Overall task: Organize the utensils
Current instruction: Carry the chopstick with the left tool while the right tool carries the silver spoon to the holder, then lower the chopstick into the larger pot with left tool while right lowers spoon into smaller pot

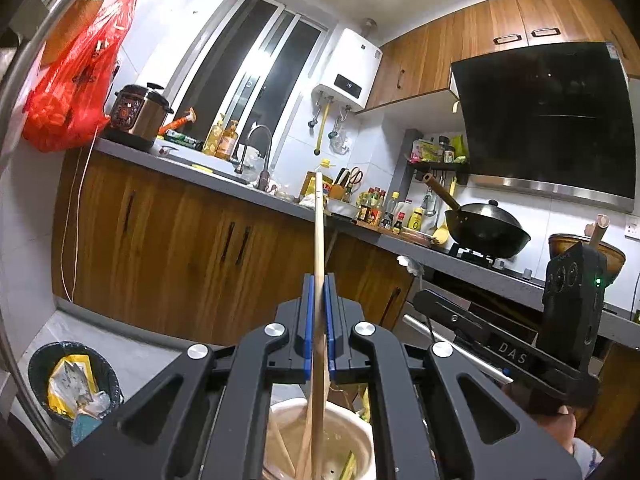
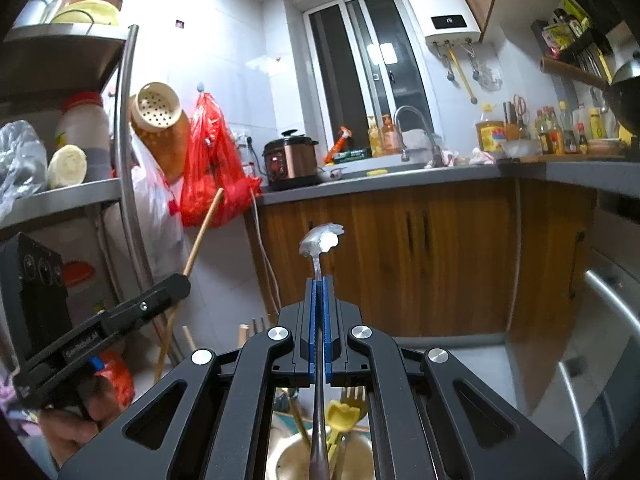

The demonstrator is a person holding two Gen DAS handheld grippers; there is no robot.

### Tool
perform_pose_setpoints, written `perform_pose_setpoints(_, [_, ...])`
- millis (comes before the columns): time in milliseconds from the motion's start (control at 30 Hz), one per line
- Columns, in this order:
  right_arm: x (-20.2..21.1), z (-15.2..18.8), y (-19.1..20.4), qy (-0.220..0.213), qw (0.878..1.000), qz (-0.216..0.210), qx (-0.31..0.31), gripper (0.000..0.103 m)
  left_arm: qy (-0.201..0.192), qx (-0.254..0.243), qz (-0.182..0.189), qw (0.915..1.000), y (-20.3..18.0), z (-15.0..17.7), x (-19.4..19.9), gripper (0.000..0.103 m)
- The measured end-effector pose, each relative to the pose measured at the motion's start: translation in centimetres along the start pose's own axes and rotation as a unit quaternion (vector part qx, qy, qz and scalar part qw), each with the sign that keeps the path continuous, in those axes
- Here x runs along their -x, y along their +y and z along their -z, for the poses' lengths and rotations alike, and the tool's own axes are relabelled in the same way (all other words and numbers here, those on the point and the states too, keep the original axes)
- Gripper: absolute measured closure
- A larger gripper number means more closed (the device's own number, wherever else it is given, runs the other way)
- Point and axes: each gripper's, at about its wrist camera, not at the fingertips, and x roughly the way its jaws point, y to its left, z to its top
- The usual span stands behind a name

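My left gripper (image 1: 319, 280) is shut on a long wooden chopstick (image 1: 319, 224) that points up and away; its lower end reaches toward a cream utensil pot (image 1: 352, 420) below the gripper, which holds more chopsticks. My right gripper (image 2: 320, 282) is shut on a metal spoon (image 2: 322, 238), bowl upward beyond the fingertips, handle running down toward the utensil pot (image 2: 364, 456) with a yellow-handled utensil (image 2: 342, 416) and a fork (image 2: 354, 394) in it. The left gripper (image 2: 176, 284) with its chopstick (image 2: 202, 236) shows at left in the right wrist view; the right gripper's body (image 1: 460, 316) shows at right in the left wrist view.
A grey kitchen counter (image 1: 180, 166) over wooden cabinets runs along the wall, with a rice cooker (image 1: 138, 114), a sink tap (image 1: 256, 148), bottles and a wok (image 1: 486, 228). A red bag (image 2: 210, 160) hangs by a metal shelf rack (image 2: 128, 160). A bin (image 1: 74, 384) stands on the floor.
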Motion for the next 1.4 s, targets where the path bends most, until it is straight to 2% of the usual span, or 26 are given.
perform_pose_setpoints(333, [-2.2,2.5,-0.7,-0.003,1.000,0.009,0.005,0.099,-0.027,-0.007,0.011,0.9996,0.2,1.5,-1.0,0.098])
perform_pose_setpoints(633, [-1.8,3.9,0.2,0.007,0.999,0.016,0.032,0.099,-0.034,-0.036,-0.011,0.9987,-0.6,4.2,0.4,0.098])
perform_pose_setpoints(967, [0.6,4.8,1.1,0.020,0.999,0.023,0.046,0.101,-0.017,-0.058,-0.023,0.9979,-1.9,5.6,1.5,0.098])
perform_pose_setpoints(1400, [0.4,6.4,0.9,0.076,0.996,0.030,0.040,0.101,0.022,-0.064,-0.045,0.9967,-1.7,6.5,0.9,0.098])
